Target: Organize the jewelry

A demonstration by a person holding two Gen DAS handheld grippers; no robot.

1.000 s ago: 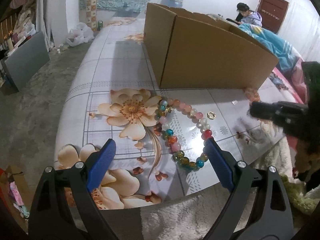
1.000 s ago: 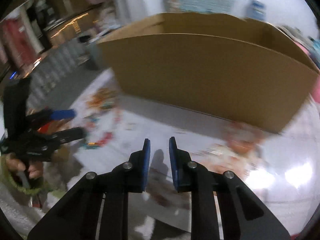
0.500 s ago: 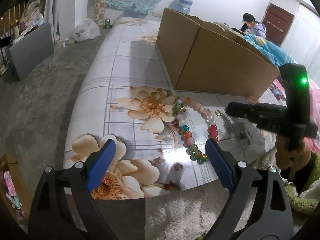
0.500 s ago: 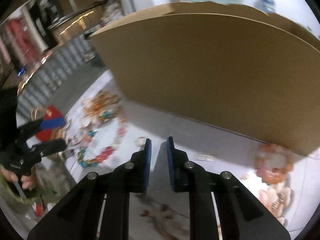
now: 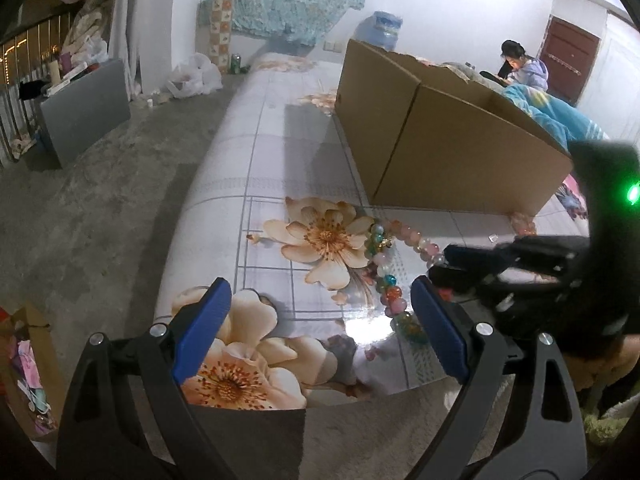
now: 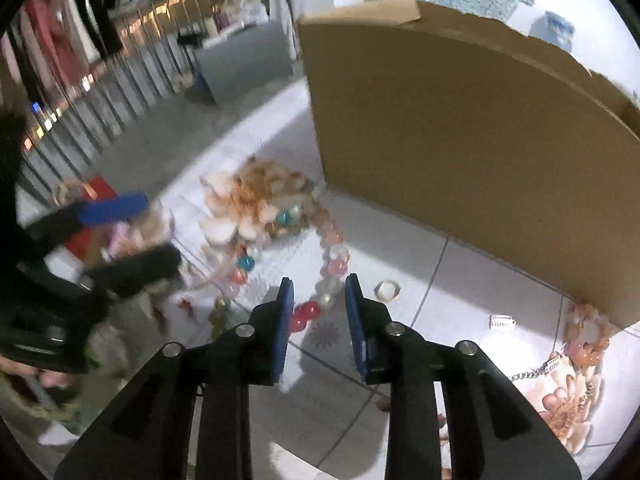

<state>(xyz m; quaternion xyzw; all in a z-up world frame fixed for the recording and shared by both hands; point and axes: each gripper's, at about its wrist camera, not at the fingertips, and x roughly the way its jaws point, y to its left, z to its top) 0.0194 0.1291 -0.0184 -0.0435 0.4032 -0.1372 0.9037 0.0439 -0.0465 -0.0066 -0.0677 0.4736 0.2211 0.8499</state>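
A string of coloured beads [image 5: 383, 266] lies in a loop on the flower-print table [image 5: 256, 184], in front of a cardboard box [image 5: 440, 140]. My left gripper [image 5: 318, 294] hovers wide open over the table's near edge, with the beads by its right finger and nothing gripped. From the right, my right gripper [image 5: 450, 260] reaches over the loop. In the right wrist view its jaws [image 6: 319, 283] are opening just above the bead string [image 6: 326, 276]; a white bead shows between the tips, and the pads do not press on it.
A small gold ring [image 6: 387, 290], a silver clasp [image 6: 502, 322], an orange bead bracelet [image 6: 584, 332] and a thin chain [image 6: 532, 372] lie right of the beads. The box wall stands close behind. A person [image 5: 522, 68] sits in the far background.
The right gripper has swept left along the box front until it hangs over the bead loop, and its jaws have parted a little. The left gripper stays wide open, hardly shifted.
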